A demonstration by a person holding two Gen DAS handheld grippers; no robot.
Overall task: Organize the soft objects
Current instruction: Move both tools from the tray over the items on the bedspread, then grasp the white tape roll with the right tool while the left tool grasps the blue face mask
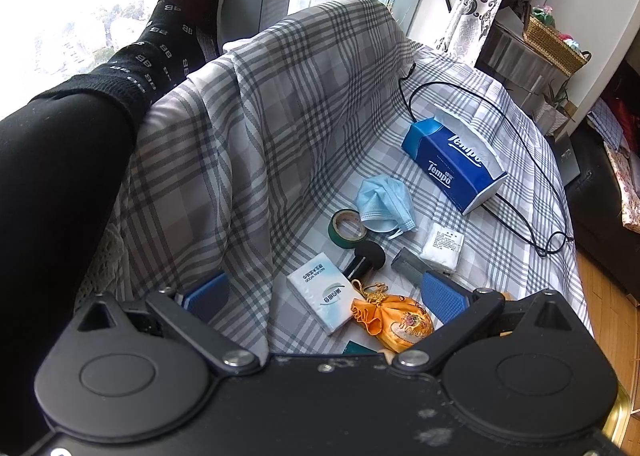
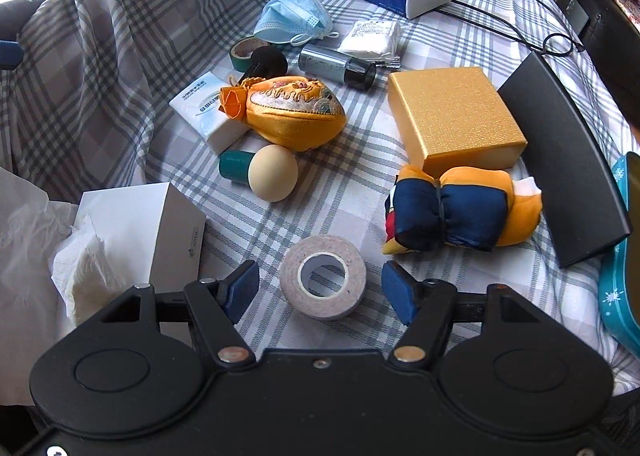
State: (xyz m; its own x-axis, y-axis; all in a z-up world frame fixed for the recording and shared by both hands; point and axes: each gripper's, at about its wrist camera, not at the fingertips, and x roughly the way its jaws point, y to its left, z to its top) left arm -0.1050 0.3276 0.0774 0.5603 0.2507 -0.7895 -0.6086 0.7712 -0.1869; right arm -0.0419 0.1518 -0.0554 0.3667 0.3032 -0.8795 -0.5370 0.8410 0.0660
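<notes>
Left wrist view. Your left gripper [image 1: 324, 294] has its jaws spread wide and grips nothing. The left blue pad [image 1: 208, 294] sits against a raised fold of the plaid cloth [image 1: 240, 128]; the right pad hangs above the sheet near a grey tube [image 1: 412, 262]. Between the pads, at 6 o'clock, lie a white tissue packet [image 1: 320, 292] and an orange drawstring pouch [image 1: 394, 322], touching each other. At 12 o'clock from them, green tape [image 1: 347, 228] and a blue face mask [image 1: 384, 202] overlap. The Tempo tissue box [image 1: 452, 162] is at 1 o'clock, with a black cable [image 1: 532, 176] looping round its far side. At 9 to 11 o'clock a leg in a black sock [image 1: 152, 52] blocks that side. The bed edge drops off at 3 o'clock.

Right wrist view. Your right gripper [image 2: 320, 290] is also wide open, holding nothing. A white tape roll [image 2: 323, 282] lies flat between the fingers, apart from both pads. A rolled navy and orange cloth bundle [image 2: 452, 212], tied with a band, is at 2 o'clock, touching the gold box [image 2: 456, 118] behind it. A black panel [image 2: 568, 160] bounds the 3 o'clock side. A white box [image 2: 148, 228] with crumpled tissue [image 2: 84, 268] crowds 9 o'clock. A beige sponge on a green base [image 2: 264, 172] is at 11 o'clock, with bare sheet between it and the roll.
</notes>
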